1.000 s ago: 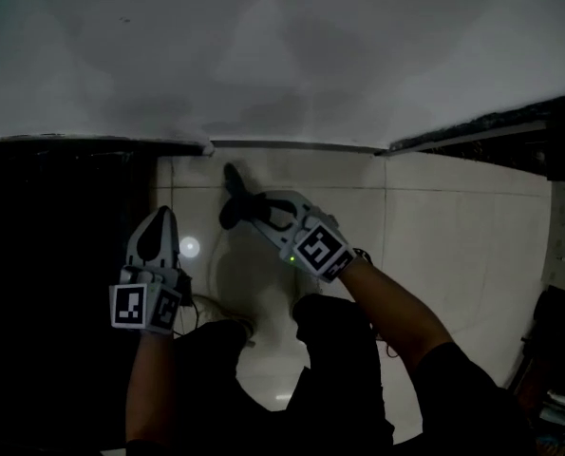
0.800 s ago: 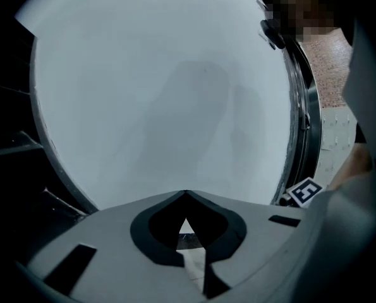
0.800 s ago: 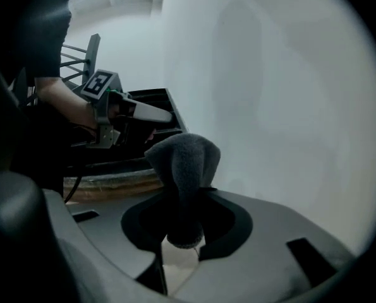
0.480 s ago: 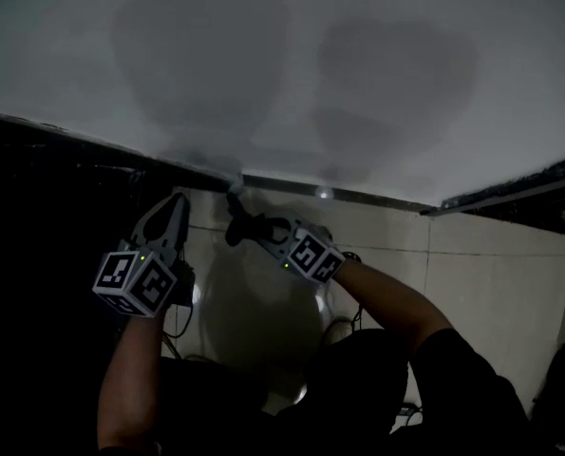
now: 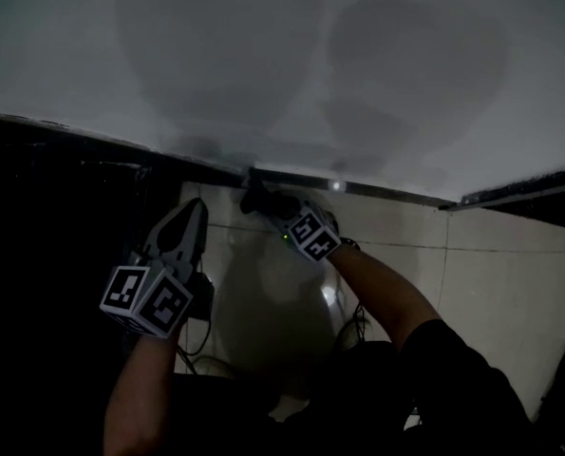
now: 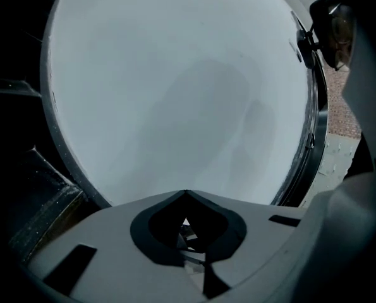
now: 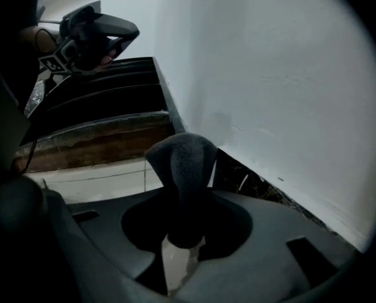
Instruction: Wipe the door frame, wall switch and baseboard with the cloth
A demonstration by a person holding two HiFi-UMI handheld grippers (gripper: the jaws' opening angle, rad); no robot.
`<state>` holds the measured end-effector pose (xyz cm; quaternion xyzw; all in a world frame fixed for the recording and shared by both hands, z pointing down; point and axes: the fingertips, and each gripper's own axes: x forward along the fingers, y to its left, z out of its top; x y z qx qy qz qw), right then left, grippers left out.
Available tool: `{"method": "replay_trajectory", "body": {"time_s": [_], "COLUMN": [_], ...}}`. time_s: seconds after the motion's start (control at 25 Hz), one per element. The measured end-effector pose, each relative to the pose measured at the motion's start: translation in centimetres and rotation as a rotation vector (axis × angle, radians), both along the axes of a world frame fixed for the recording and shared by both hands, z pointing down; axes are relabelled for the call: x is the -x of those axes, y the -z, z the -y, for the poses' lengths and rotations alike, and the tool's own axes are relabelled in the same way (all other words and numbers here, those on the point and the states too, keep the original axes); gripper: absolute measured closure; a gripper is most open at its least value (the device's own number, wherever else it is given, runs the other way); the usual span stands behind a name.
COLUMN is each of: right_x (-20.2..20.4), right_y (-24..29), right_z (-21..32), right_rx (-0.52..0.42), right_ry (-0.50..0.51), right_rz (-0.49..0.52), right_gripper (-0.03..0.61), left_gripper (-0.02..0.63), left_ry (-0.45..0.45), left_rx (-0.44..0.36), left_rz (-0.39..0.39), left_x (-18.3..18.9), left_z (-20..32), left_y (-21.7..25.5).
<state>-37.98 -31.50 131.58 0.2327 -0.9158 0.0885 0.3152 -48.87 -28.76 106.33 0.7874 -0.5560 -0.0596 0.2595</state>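
Note:
In the head view my right gripper (image 5: 266, 204) is shut on a dark grey cloth (image 5: 255, 198) and holds it against the dark baseboard (image 5: 377, 191), next to the black door frame (image 5: 64, 150). In the right gripper view the cloth (image 7: 182, 160) sticks up from the jaws, with the baseboard (image 7: 254, 183) just behind it under the white wall (image 7: 270, 74). My left gripper (image 5: 194, 209) hovers shut and empty to the left of the cloth. Its closed tips (image 6: 186, 196) face the white wall (image 6: 175, 87).
Pale floor tiles (image 5: 491, 274) spread out to the right of my arms. The dark door opening (image 5: 45, 255) fills the left side. The person's dark legs take up the lower middle. The left gripper (image 7: 93, 33) shows at the upper left of the right gripper view.
My right gripper has carried the cloth up and right until it meets the baseboard by the door frame. The left gripper has sunk slightly and stays shut.

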Motion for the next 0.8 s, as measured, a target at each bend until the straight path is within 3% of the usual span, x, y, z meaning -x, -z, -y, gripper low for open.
{"method": "replay_trajectory", "body": {"time_s": [0.44,0.8], "right_x": [-8.2,-13.7], "right_y": [0.0,0.0], "right_z": [4.3,4.1], "right_rx": [0.037,0.049], "right_ry": [-0.383,-0.493], "right_rz": [0.036,0.043], "right_gripper": [0.483,0.483], "left_gripper": [0.623,0.623], "left_ry": [-0.052,-0.116], "left_rx": [-0.054,-0.062], "left_rz": [0.086,0.088], "left_x": [-2.7,-6.4], "left_z": [0.1,1.2], "left_y": [1.0,1.1]}}
